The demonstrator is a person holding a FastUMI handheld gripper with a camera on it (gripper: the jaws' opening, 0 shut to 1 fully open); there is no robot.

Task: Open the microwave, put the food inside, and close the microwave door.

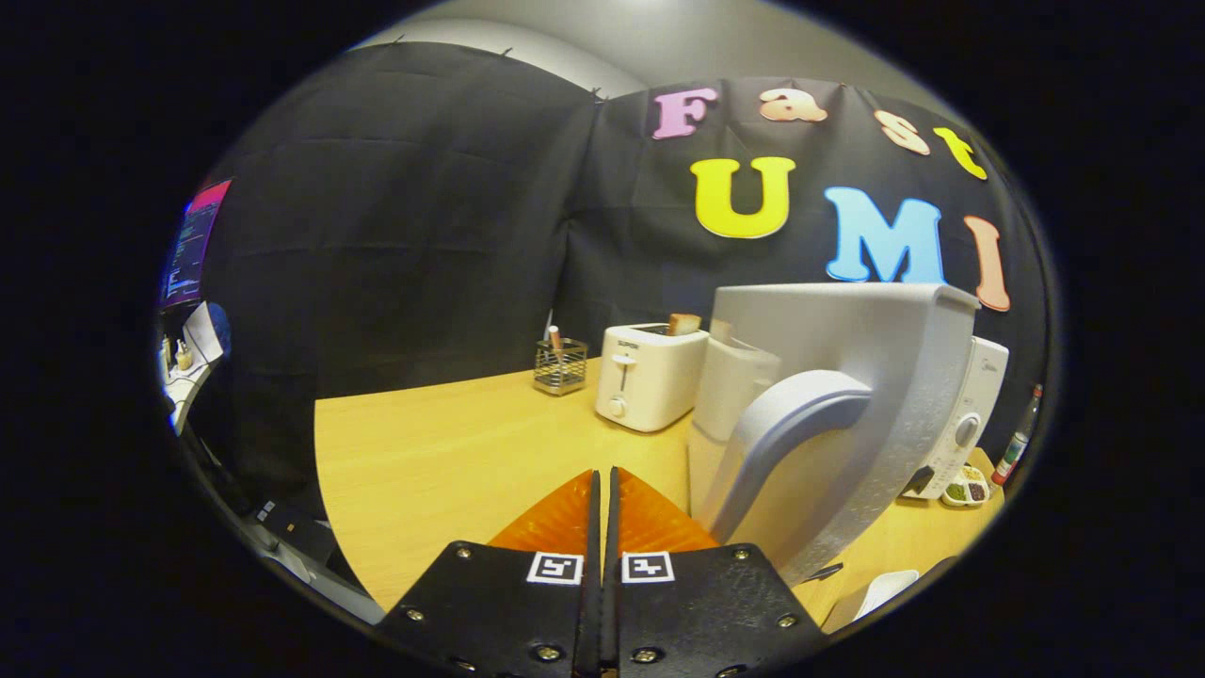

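Note:
My gripper [603, 473] is shut, its two fingers pressed together with nothing between them, low over the wooden table [442, 461]. Just right of the fingers stands the white microwave's door [847, 330], swung out towards me, with its curved grey handle [795, 414] close to the fingertips. Beyond the door I see the microwave's control panel [970, 414] with a round knob. A small divided dish of food [966, 491] sits on the table in front of that panel. The microwave's inside is hidden behind the door.
A white toaster [650, 377] holding a slice of bread stands beyond the fingers, with a wire basket [560, 365] to its left. A bottle [1017, 443] stands at the far right. Something white and flat [875, 593] lies at the table's near right edge.

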